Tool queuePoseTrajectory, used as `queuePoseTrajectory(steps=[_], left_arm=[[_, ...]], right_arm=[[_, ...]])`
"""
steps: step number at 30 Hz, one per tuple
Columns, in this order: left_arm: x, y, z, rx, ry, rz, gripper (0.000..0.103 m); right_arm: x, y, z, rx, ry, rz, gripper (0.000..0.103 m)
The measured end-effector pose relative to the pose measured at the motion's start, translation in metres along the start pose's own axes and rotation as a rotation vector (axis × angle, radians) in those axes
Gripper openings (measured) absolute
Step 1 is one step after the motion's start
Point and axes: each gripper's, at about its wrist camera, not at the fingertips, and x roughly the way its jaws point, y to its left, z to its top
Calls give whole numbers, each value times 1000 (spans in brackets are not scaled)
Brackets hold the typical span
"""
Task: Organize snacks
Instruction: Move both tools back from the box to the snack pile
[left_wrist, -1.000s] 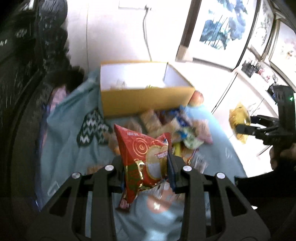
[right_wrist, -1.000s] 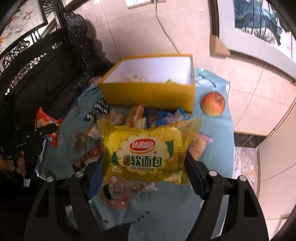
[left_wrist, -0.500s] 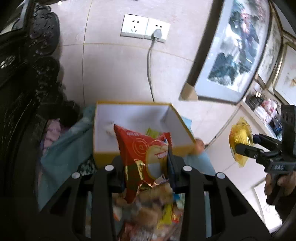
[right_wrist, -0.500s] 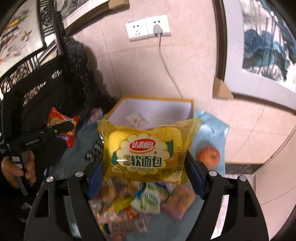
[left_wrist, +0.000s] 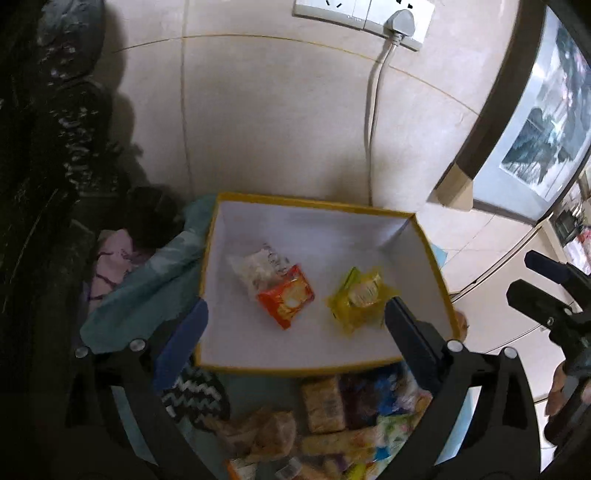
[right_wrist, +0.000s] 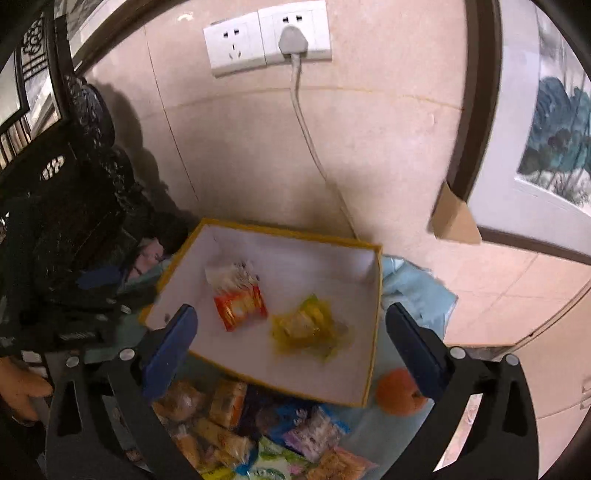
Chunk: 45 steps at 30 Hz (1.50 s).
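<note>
Both opening wide and empty: left gripper (left_wrist: 295, 321), right gripper (right_wrist: 291, 328). Just beyond and below the fingertips, inside the yellow box (left_wrist: 436, 266): red packet (left_wrist: 286, 301) and yellow packet (left_wrist: 360, 299), side by side. Beneath both, nearer the wrists: loose snack pile (right_wrist: 258, 439).

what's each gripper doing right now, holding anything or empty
left gripper: jaws opening, nothing between them; red packet lies in the yellow box.
right gripper: jaws opening, nothing between them; yellow packet lies in the box.
</note>
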Motion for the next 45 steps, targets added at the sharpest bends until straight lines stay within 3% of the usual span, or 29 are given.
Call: queuePoseTrajectory(steps=[7,14,19,24,33,38,41,42,44,45], left_arm=[[-28,9,-94,28,33,-7,98],[-35,19,-211,171,140,38,98],[-20,38,-273,182,253,92,98],[-14,53,-295,184,285,157,98],[3,58,-303,229,280,246,98],[16,53,-303,266,247,263,101],[15,54,-304,276,222,264,101],[15,54,-304,276,225,261,101],[13,53,-306,290,234,256,101],[11,53,-307,296,237,262,101]], right_arm=[[-2,-4,-97,56,123,-25,102],[-8,6,-194,156,230,-5,102],[-11,34,-236,140,296,28,102],[-10,61,-263,66,354,54,102],[15,91,-282,88,448,107,102],[41,111,-292,63,491,77,102],[47,119,-293,34,465,38,102],[47,123,-291,4,448,17,98],[39,137,-286,-171,369,-55,79],[39,141,-285,-240,358,-79,65]])
